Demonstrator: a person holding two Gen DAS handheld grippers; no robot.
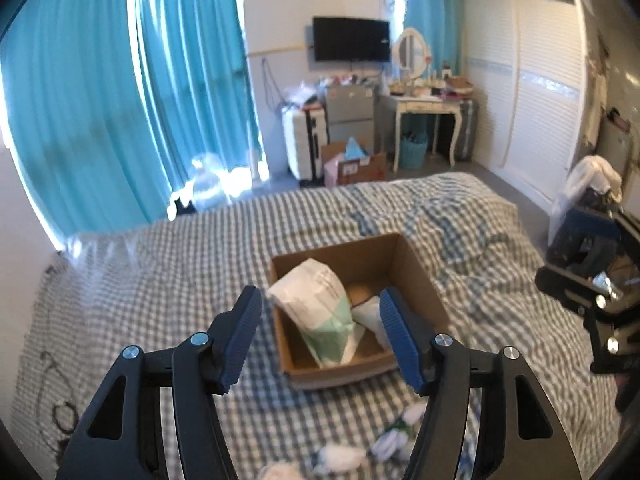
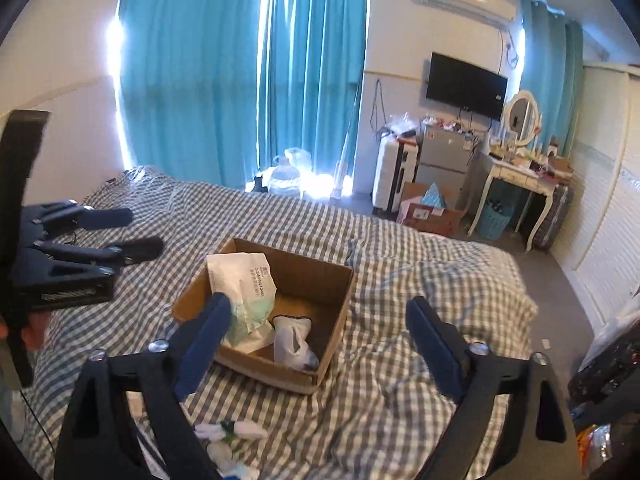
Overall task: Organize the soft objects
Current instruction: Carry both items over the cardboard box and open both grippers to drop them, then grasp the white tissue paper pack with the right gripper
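Both tools, left (image 1: 320,336) and right (image 2: 316,344), hang open and empty above the box (image 2: 308,276), so reaching back for the socks (image 2: 232,432) risks snagging the bedcover (image 2: 400,360).

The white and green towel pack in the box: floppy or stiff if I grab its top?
Probably floppy: the towel pack looks creased and slumps against the cardboard box wall. Likely light. Its plastic film may be slippery, so pinch a fold.
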